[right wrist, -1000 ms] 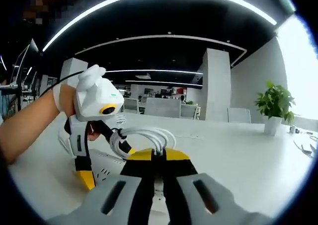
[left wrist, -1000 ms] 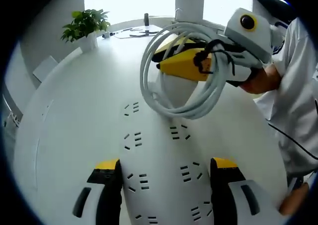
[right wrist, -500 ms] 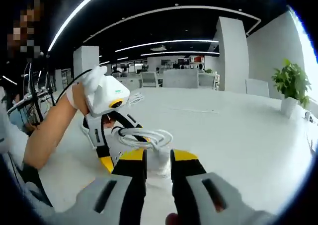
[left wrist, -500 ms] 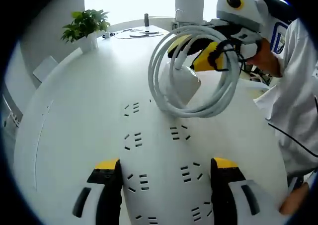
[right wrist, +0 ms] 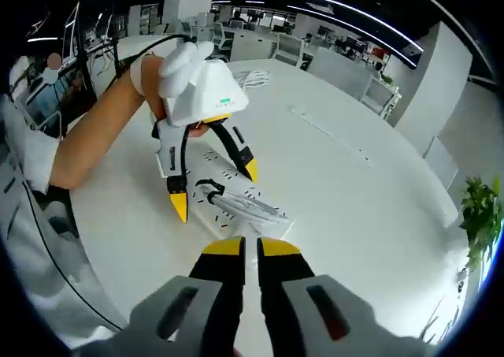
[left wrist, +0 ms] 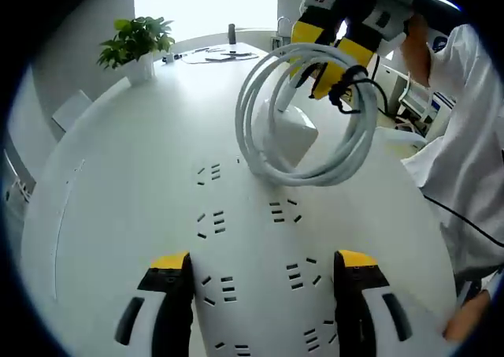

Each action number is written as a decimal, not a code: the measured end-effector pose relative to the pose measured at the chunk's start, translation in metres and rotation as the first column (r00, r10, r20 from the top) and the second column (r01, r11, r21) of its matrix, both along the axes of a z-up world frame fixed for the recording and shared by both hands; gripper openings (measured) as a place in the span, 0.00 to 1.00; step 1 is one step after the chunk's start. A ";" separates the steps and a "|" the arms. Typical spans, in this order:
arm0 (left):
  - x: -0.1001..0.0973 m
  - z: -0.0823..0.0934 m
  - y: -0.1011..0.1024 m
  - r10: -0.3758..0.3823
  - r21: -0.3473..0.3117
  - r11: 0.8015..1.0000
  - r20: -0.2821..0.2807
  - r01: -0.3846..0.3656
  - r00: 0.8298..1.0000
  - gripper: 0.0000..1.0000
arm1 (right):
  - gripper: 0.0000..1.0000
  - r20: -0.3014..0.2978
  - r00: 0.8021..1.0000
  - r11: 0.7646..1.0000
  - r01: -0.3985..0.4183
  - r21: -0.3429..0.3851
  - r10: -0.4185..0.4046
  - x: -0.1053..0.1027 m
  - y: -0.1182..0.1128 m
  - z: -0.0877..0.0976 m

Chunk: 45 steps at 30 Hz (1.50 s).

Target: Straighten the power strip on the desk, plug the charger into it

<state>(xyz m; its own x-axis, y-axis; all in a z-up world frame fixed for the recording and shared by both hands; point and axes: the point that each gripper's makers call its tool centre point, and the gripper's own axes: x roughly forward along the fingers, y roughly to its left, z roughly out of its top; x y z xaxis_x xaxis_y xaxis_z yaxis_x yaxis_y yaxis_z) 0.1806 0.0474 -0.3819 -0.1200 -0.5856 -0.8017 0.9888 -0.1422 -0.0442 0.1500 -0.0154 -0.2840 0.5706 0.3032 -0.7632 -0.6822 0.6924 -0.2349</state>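
Observation:
A white power strip [left wrist: 252, 270] runs up from the bottom of the left gripper view. My left gripper [left wrist: 264, 261] is open, with one yellow-tipped jaw on each side of the strip. Over the far end of the strip a coil of white charger cable [left wrist: 299, 174] stands upright, with the white charger block [left wrist: 293, 132] behind it. My right gripper [left wrist: 331, 69] is at the top of the coil, shut on the cable. In the right gripper view my right gripper [right wrist: 250, 247] looks down on the cable [right wrist: 240, 206], the power strip [right wrist: 206, 168] and the open left gripper [right wrist: 215, 188].
The white desk [left wrist: 118, 176] is long and rounded. A potted plant [left wrist: 135, 38] and small items [left wrist: 216, 53] sit at its far end. A person's white sleeve [left wrist: 472, 152] is at the right. Another white cable bundle [right wrist: 252, 77] lies further along the desk.
My right gripper has risen and tipped over to look down at the desk, lowering the coil onto the strip's far end. The left gripper and the strip have not moved.

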 end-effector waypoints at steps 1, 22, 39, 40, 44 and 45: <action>0.000 0.000 0.000 0.000 -0.001 1.000 -0.001 0.000 1.000 0.73 | 0.01 -0.009 1.000 1.000 -0.011 -0.013 0.011 0.000 0.002 0.002; -0.001 0.000 -0.001 -0.004 -0.005 1.000 -0.003 0.004 1.000 0.73 | 0.01 -0.190 0.976 0.993 0.088 -0.084 -0.103 0.009 -0.008 -0.015; 0.000 -0.002 -0.002 -0.007 0.022 1.000 0.014 0.007 1.000 0.74 | 0.00 -0.201 0.967 0.979 0.121 -0.164 -0.153 0.011 -0.006 -0.018; 0.000 -0.002 -0.003 -0.007 0.027 1.000 0.017 0.007 1.000 0.74 | 0.00 -0.203 0.967 0.979 0.124 -0.165 -0.156 0.012 -0.006 -0.017; 0.001 -0.002 -0.002 -0.006 0.022 1.000 0.015 0.006 1.000 0.73 | 0.00 -0.207 0.965 0.979 0.128 -0.160 -0.161 0.014 -0.006 -0.017; 0.001 -0.002 -0.002 -0.006 0.020 1.000 0.014 0.006 1.000 0.73 | 0.00 -0.203 0.965 0.978 0.134 -0.160 -0.165 0.014 -0.006 -0.017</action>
<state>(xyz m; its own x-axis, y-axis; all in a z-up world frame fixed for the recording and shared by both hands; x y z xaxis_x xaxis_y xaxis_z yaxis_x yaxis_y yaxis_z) 0.1813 0.0454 -0.3838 -0.1118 -0.5689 -0.8148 0.9885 -0.1474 -0.0328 0.1639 -0.0218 -0.3009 0.4193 0.1055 -0.9017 -0.6185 0.7602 -0.1987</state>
